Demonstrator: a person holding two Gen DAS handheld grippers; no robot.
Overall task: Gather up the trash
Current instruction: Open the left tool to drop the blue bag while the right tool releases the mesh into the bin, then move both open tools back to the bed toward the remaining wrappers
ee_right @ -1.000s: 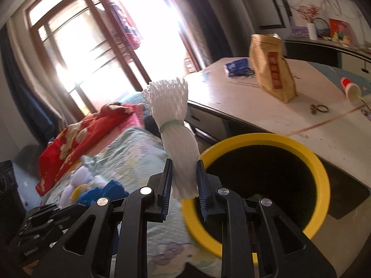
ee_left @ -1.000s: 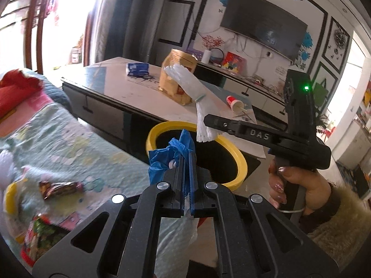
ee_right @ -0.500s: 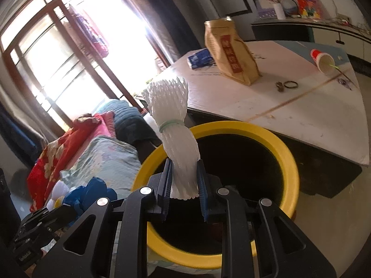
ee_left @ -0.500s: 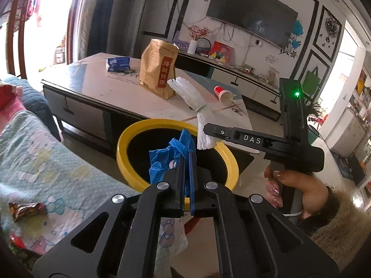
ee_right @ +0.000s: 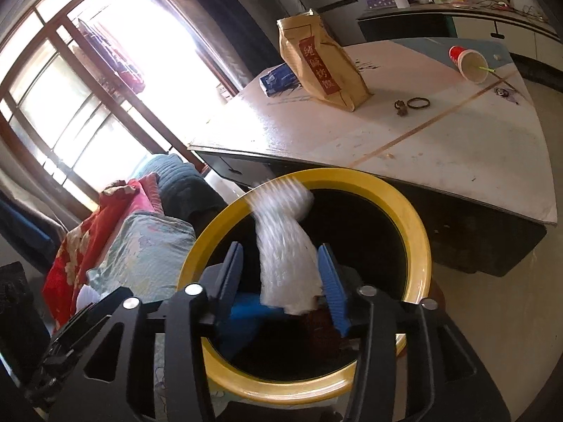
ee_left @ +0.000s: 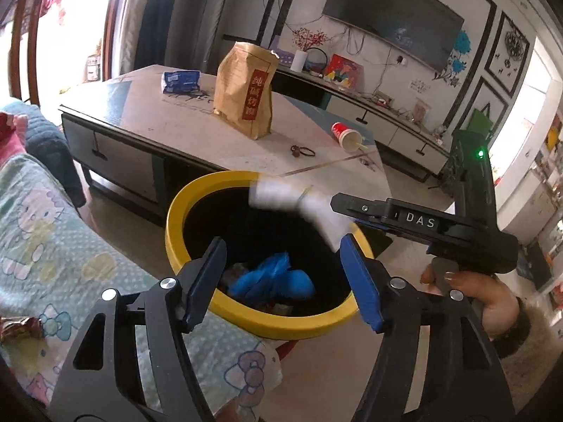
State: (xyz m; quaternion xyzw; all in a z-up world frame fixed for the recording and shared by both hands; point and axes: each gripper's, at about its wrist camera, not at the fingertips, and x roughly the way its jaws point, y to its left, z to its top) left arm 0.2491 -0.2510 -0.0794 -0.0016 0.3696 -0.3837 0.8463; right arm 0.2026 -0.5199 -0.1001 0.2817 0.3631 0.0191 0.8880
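A yellow-rimmed black bin (ee_left: 211, 190) (ee_right: 418, 225) stands between the sofa and the coffee table. My left gripper (ee_left: 283, 274) is open above it, and the blue plastic wad (ee_left: 272, 277) (ee_right: 246, 311) lies inside on other trash. My right gripper (ee_right: 281, 276) is open too; the white foam net (ee_right: 285, 249) (ee_left: 299, 207) is blurred, loose between its fingers over the bin's mouth. A hand holds the right gripper's body (ee_left: 454, 232) in the left wrist view.
The coffee table (ee_left: 147, 119) (ee_right: 440, 147) carries a brown paper bag (ee_left: 246, 91) (ee_right: 316, 70), a blue packet (ee_left: 181, 81), a tipped red cup (ee_left: 346, 137) (ee_right: 469, 63) and a hair band (ee_right: 418, 103). A sofa blanket (ee_left: 45, 232) holds a candy wrapper (ee_left: 21, 327).
Both grippers went from shut to open over the bin. The blue wad dropped into the bin, and the white foam net is released and falling.
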